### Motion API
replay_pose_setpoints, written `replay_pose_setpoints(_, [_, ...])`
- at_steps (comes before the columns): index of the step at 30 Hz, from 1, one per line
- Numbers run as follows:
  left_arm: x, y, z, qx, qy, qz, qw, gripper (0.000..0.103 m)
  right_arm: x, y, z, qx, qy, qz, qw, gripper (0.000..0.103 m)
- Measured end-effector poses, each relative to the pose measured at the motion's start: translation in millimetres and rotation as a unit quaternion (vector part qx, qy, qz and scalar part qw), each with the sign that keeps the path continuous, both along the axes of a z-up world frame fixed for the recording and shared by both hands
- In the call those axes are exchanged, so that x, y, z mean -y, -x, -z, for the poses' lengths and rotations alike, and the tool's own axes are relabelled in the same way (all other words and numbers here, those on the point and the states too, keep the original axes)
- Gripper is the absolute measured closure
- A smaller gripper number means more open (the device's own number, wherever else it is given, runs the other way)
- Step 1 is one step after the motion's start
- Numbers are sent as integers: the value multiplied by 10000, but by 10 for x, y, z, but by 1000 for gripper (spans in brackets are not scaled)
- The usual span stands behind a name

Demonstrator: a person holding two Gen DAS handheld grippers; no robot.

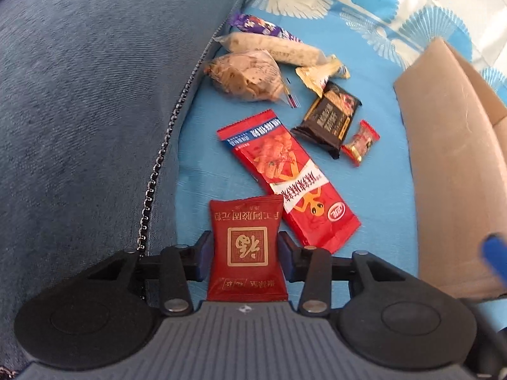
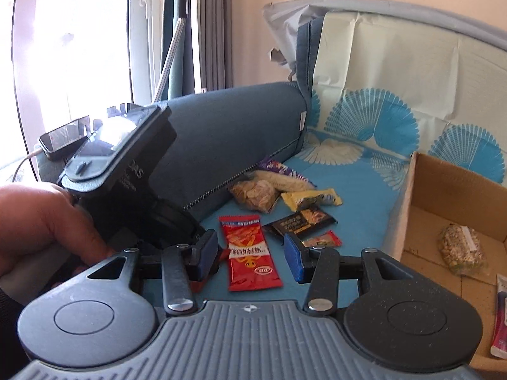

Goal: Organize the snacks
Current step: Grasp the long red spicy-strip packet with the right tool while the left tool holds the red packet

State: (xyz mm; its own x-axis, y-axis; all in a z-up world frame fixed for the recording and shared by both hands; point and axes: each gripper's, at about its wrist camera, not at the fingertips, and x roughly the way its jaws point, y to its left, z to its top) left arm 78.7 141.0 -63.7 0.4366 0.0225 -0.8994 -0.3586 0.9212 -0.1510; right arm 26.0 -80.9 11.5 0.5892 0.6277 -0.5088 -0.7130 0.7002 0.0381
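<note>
1. Nearest the left wrist camera, the left gripper (image 1: pixel 245 247) has its blue pads (image 1: pixel 205 250) pressed on both sides of a dark red square packet (image 1: pixel 246 248), which stands upright between them above the blue patterned sheet (image 1: pixel 374 171).
2. Just beyond the packet lies a long red snack bag (image 1: pixel 286 177), flat on the sheet and touching the packet's right upper corner in this view.
3. Farther on sit a black wrapper (image 1: pixel 329 117), a small red candy (image 1: pixel 360 142) just beside it, a yellow wrapper (image 1: pixel 323 72), a clear bag of brown crackers (image 1: pixel 245 76), a pale roll pack (image 1: pixel 275 49) and a purple wrapper (image 1: pixel 256 27).
4. A dark blue cushion (image 1: pixel 95 110) borders the snacks on the left; a cardboard box (image 1: pixel 450 158) stands at the right.
5. In the right wrist view, the right gripper (image 2: pixel 250 253) hangs over the sheet with its fingers apart and nothing between them.
6. A hand (image 2: pixel 41 224) grips the left tool's handle at that view's left edge.
7. Inside the box (image 2: pixel 424 221) lie a clear bag of nuts (image 2: pixel 461 248) and a pink-and-white pack (image 2: pixel 500 316).
</note>
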Motion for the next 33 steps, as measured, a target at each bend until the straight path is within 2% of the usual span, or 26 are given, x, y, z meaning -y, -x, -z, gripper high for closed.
replay_pose_setpoints(3, [-73,113,-55,203,312,-152,9992,56,-114,-86,124,-195,237,77,9995,54])
replay_pose_setpoints(7, [-92,287,-142,610,451,-292,9967,55,-254,-308,339,-582,420,225,9972,53])
replay_pose_setpoints(9, [-106,301,-160,708,491,-369,9956,55,-360,-427,470,-727,528,231,9957,46])
replay_pose_setpoints(11, [-93,272,-161,702,442,-402,9957,55,-466,-531,604,-806,641,226,9944,31])
replay_pose_setpoints(13, [-85,259,-164,696,397,-403,9960,55,-564,-615,729,-821,752,242,9935,25])
replay_pose_setpoints(19, [-91,247,-158,693,371,-382,9962,55,-761,-754,952,-862,965,8,9916,22])
replay_pose_setpoints(22, [-85,222,-138,685,379,-369,9962,55,-762,-790,957,-949,906,-1,9914,25])
replay_pose_setpoints(23, [-85,223,-133,681,385,-369,9963,56,-747,-791,955,-944,873,22,9917,34])
replay_pose_setpoints(26, [-90,203,-119,656,406,-371,9963,56,-687,-768,930,-953,788,48,9923,43])
replay_pose_setpoints(33, [-84,179,-88,581,457,-298,9968,56,-477,-619,793,-1011,783,378,9911,44])
